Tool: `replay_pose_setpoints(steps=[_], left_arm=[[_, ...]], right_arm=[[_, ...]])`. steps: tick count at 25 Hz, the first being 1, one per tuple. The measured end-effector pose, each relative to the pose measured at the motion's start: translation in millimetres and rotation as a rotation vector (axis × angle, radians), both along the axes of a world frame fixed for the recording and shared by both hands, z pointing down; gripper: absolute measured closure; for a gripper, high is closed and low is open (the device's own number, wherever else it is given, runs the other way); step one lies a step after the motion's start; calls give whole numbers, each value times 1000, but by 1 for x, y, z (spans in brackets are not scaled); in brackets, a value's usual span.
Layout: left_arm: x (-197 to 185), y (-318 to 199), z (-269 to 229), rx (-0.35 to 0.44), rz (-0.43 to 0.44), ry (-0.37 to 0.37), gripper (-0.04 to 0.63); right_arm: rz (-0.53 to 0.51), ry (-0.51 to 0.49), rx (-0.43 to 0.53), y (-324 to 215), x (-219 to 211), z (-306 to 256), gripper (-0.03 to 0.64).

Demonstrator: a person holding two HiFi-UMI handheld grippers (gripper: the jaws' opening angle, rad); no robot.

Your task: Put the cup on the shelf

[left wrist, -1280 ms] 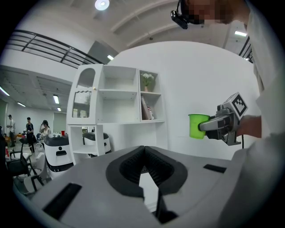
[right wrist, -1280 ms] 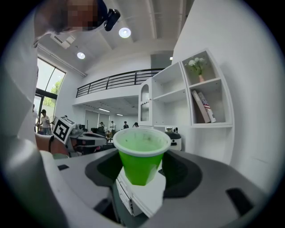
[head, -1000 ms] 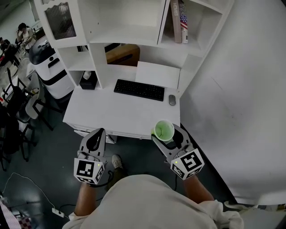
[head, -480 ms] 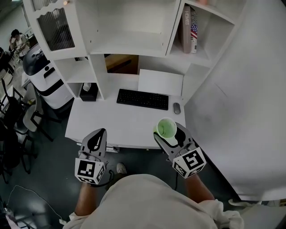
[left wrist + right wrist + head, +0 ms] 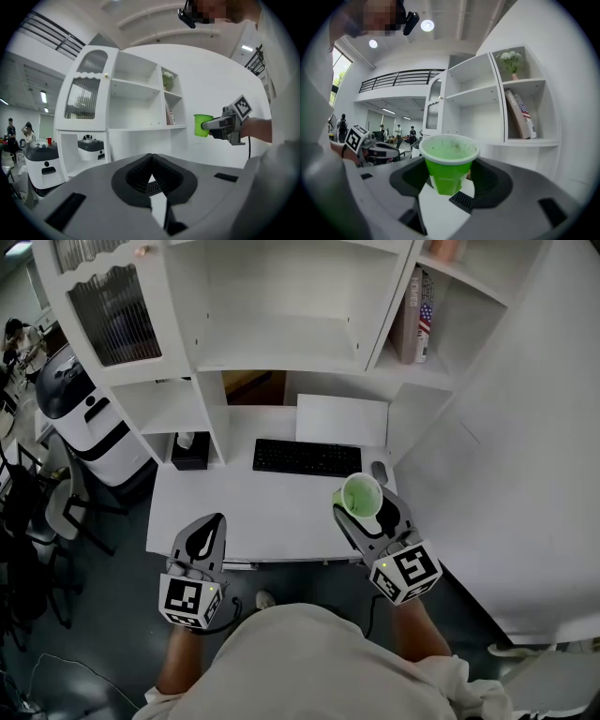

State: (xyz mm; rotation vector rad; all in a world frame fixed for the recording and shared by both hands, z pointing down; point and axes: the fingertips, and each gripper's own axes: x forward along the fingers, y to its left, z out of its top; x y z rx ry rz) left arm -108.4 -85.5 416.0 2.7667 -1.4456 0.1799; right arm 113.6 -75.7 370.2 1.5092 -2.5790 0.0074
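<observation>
While we hold right gripper [image 5: 364, 508] over near right edge of desk [image 5: 244, 507], its jaws pinch upright green cup [image 5: 361, 494], inside faintly specked. Our left gripper [image 5: 210, 523]: jaws pressed together. Far right compartment of shelf [image 5: 281, 357] holds books [image 5: 417, 315].

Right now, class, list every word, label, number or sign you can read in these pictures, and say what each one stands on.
No text here can be read.
The books: a flag design on one spine; the print is too small to read.
The keyboard: key letters too small to read.
The marker cubes: black-and-white square patterns, no words.
The cup: plain green, no print showing.
</observation>
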Motion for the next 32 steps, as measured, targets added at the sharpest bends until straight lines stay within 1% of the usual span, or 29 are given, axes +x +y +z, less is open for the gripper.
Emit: replay_pose_setpoints(steps=[7,14,17,23,32], left_arm=[[-20,-20,5,-12,12,15,594],[-12,-31,8,-24,23,14,595],[-12,-41,8,-19,7,9,595],[-7,-57,8,-20,-37,24,595],[-3,-76,10,-27,-76,34,595]], right_arm=[[26,10,10,-22,-14,-10,336],[7,22,6,-42,-17,-16,336],[-16,27,20,-56,-18,-22,336],[-74,34,39,-91,-18,-40,335],[-117,61,78,-156,-16,-76,334]])
